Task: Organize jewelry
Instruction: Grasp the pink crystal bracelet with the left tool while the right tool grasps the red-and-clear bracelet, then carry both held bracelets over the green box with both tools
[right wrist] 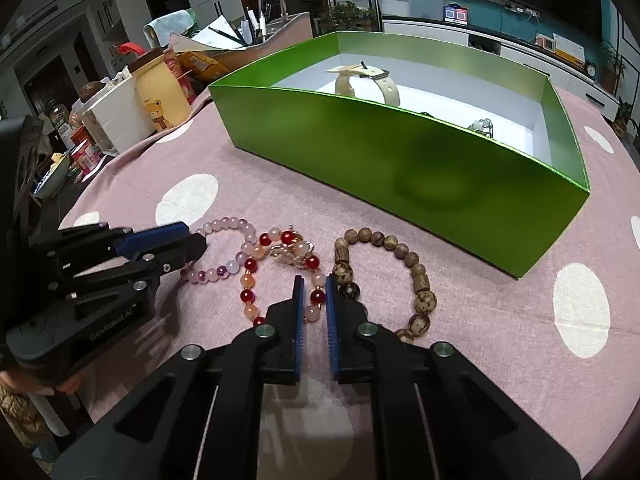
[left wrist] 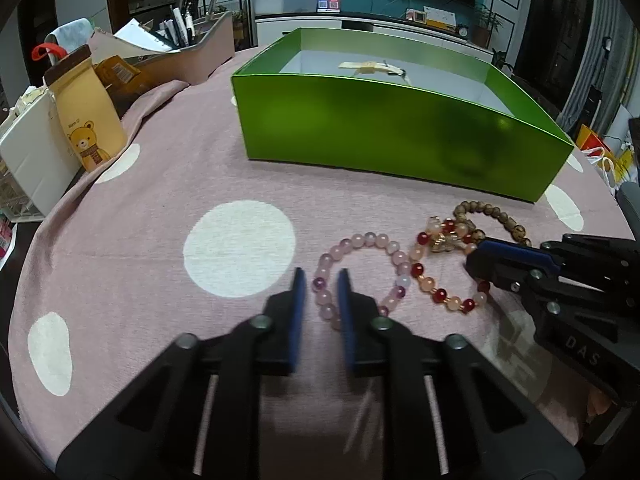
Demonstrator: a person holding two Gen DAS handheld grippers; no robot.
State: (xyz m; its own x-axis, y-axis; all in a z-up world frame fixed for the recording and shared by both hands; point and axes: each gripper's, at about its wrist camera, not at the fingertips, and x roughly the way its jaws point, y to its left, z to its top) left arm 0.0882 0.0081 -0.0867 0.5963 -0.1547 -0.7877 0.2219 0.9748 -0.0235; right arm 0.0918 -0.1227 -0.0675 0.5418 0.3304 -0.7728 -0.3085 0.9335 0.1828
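Observation:
Three bead bracelets lie on the pink spotted cloth in front of a green box (left wrist: 384,128) (right wrist: 400,160). My left gripper (left wrist: 321,280) straddles the near left side of the pale pink bracelet (left wrist: 360,242) (right wrist: 228,222), its jaws narrowly apart with beads between the pads. My right gripper (right wrist: 314,284) straddles the near side of the red and peach bracelet (right wrist: 276,256) (left wrist: 440,294), its jaws also narrowly apart around beads. The brown wooden bracelet (right wrist: 404,258) (left wrist: 496,216) lies to the right, untouched. A cream watch (right wrist: 372,80) (left wrist: 372,67) lies in the box.
A small green-beaded item (right wrist: 482,126) sits in the box's right part. A yellow bear-print container (left wrist: 90,120) (right wrist: 162,96), a white case (left wrist: 36,160) and a desk organiser with pens (left wrist: 188,48) crowd the table's left edge.

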